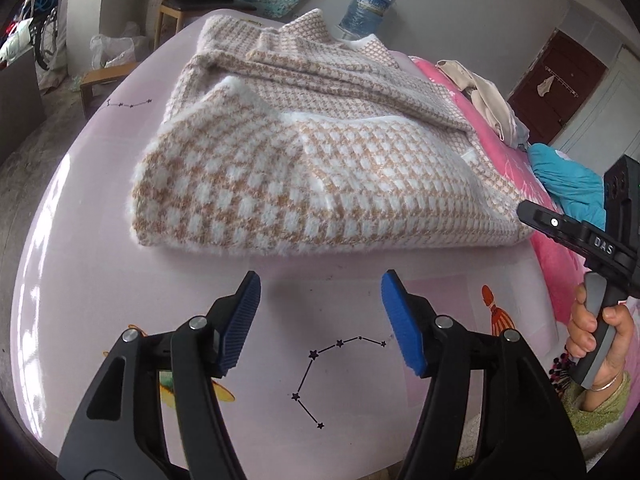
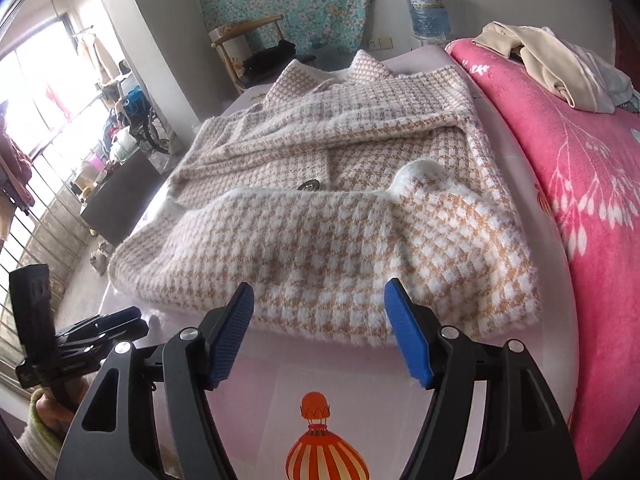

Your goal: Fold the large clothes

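On the pink sheet [image 1: 80, 264] lies the coat [image 1: 304, 168], folded once, just beyond both claws. Our left claw [image 1: 320, 312] and right claw [image 2: 320, 320] stand well open, holding nothing. For the next fold we judge it best to pinch the near edge's two corners evenly and lift together.

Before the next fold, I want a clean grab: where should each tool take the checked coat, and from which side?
Probably at the near folded edge of the checked coat, one tool toward each end. Come in low from the near side, along the pink sheet. That edge is thick, faces both tools and lies flat, so a pad may slip under it. The left tool and right tool stand open and empty.
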Tool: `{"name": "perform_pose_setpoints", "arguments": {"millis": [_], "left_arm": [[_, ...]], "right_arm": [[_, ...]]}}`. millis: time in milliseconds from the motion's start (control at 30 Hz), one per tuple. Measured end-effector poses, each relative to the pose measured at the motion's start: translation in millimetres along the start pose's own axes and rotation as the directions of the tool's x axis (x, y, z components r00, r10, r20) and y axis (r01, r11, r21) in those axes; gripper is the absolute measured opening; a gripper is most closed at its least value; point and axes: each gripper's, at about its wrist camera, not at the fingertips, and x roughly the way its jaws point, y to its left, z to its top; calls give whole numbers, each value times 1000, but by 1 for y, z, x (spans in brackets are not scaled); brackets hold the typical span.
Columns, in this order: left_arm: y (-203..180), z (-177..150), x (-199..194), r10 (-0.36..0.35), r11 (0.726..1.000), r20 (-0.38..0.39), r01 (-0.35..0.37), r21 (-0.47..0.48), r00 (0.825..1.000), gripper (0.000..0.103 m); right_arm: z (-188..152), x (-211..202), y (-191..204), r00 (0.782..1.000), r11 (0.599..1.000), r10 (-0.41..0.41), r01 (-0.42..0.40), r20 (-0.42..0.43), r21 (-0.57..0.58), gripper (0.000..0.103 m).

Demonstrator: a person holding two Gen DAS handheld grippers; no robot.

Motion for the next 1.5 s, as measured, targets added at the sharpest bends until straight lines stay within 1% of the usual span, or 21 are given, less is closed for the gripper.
{"name": "perform_pose_setpoints", "arguments": {"millis": [100,167,267,433,533,667,767,867,933,1033,1133,1200,1300,1333,1367,1400,1467,1500], "left_arm": [[8,3,3,-22,999,13,23,-27,1000,60],[11,6,3,-31,998,25,32,-45,999,62],[17,10,5,-60,994,40,63,-84,997,63],[20,10,6,-73,990,59,79,-118,996,64],[24,9,3,-90,982,75,101,-159,993,67],[34,9,2,-124,960,108,147,-237,986,69],[41,12,4,-148,944,132,180,-276,980,69],[50,18,7,-181,915,160,226,-335,970,69],[55,19,8,-191,897,178,245,-368,965,69],[59,20,10,-193,880,204,261,-396,960,69],[63,22,12,-174,866,232,261,-427,957,66],[66,28,16,-151,857,242,249,-451,959,62],[64,34,21,-91,861,246,200,-469,965,52],[62,36,23,-60,870,240,169,-464,969,47],[59,38,24,-32,881,235,138,-453,972,44],[56,40,25,-1,894,226,102,-437,974,44],[47,44,26,71,924,204,13,-381,976,37],[42,45,27,98,935,197,-23,-354,975,36]], "right_arm": [[-9,-8,-13,1000,999,-13,14,-23,36,72],[-14,-11,-23,999,997,-30,32,-32,69,77],[-19,-11,-40,998,990,-51,56,-41,129,78],[-21,-4,-56,998,979,-30,41,-57,198,78],[-21,0,-63,998,973,-11,25,-61,231,80],[-23,5,-76,998,956,35,-17,-58,291,82],[-22,13,-83,996,942,66,-42,-59,333,82],[-21,17,-91,996,923,81,-59,-43,381,82],[-20,16,-96,996,907,80,-61,-29,417,82],[-21,15,-104,996,884,88,-78,0,461,82],[-16,17,-109,998,878,62,-66,23,474,82],[-11,20,-112,998,871,45,-60,44,487,82],[-5,28,-109,998,874,0,-31,65,485,82],[-4,30,-106,997,877,-19,-17,71,479,82],[-3,31,-103,996,879,-38,-4,77,477,82],[-3,31,-103,995,879,-50,6,81,477,82],[-2,30,-102,994,868,-57,4,92,496,78],[-4,28,-105,994,861,-61,4,95,508,77]]}}
